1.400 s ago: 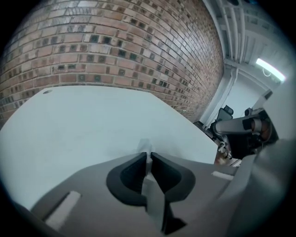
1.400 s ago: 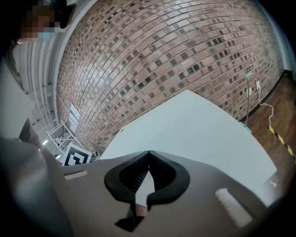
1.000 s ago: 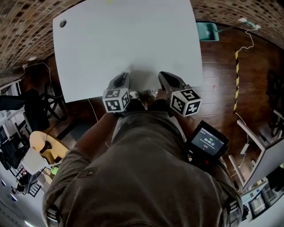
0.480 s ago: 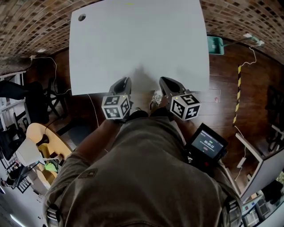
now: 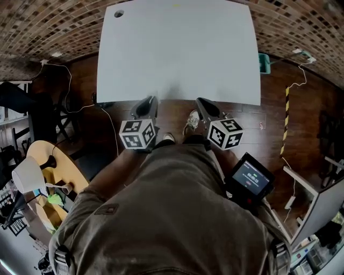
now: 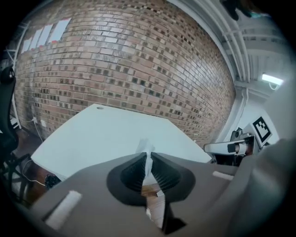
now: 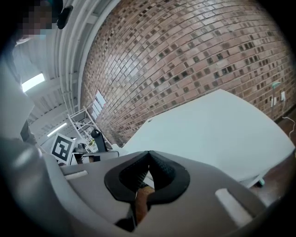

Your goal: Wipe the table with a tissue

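A white table (image 5: 177,48) fills the upper head view, bare on top, and spreads ahead in both gripper views (image 6: 101,139) (image 7: 217,129). My left gripper (image 5: 149,101) hangs just short of the table's near edge, shut on a white tissue (image 6: 148,157) that pokes up between its jaws. The tissue does not show in the head view. My right gripper (image 5: 202,102) is level with the left one, also off the near edge, its jaws closed tip to tip (image 7: 148,155) with nothing seen between them.
A small round hole (image 5: 119,13) marks the table's far left corner. A brick wall (image 6: 129,60) runs behind the table. Cables (image 5: 70,80) trail on the wood floor at left, a green bin (image 5: 264,60) stands at the table's right, and a handheld screen (image 5: 249,180) hangs at my right hip.
Both grippers have drawn back from over the table's near edge to just off it above the floor. The table now sits farther up the head view.
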`<state>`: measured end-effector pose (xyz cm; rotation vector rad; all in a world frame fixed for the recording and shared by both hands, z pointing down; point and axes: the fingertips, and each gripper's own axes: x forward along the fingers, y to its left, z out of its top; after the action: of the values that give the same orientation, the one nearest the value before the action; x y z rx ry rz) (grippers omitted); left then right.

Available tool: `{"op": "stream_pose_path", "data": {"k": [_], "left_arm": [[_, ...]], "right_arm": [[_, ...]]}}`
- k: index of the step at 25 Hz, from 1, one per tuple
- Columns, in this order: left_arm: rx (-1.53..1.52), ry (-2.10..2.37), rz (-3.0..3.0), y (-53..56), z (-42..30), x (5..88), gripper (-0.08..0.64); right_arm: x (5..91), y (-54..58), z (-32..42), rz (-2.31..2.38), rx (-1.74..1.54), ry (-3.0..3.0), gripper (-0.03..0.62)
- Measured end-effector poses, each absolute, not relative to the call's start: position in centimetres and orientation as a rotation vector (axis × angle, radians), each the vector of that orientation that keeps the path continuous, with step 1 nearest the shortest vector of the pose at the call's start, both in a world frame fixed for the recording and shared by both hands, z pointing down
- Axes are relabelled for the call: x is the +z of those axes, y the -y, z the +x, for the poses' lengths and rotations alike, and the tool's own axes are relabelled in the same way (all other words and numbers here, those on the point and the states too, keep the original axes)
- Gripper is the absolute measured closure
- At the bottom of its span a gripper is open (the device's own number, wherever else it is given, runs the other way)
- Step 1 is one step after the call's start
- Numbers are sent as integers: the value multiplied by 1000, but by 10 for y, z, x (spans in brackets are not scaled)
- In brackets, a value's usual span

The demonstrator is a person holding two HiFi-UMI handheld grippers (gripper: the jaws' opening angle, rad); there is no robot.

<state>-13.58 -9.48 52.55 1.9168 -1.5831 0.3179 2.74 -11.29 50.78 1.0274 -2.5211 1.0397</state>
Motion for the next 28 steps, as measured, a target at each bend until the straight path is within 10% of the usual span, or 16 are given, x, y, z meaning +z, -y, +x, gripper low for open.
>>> {"op": "stream_pose_path", "data": {"k": [28], "left_arm": [[150, 1552, 2054, -5, -139, 478, 529]], "right_arm": [[454, 5, 26, 1177, 865, 2588, 578]]}}
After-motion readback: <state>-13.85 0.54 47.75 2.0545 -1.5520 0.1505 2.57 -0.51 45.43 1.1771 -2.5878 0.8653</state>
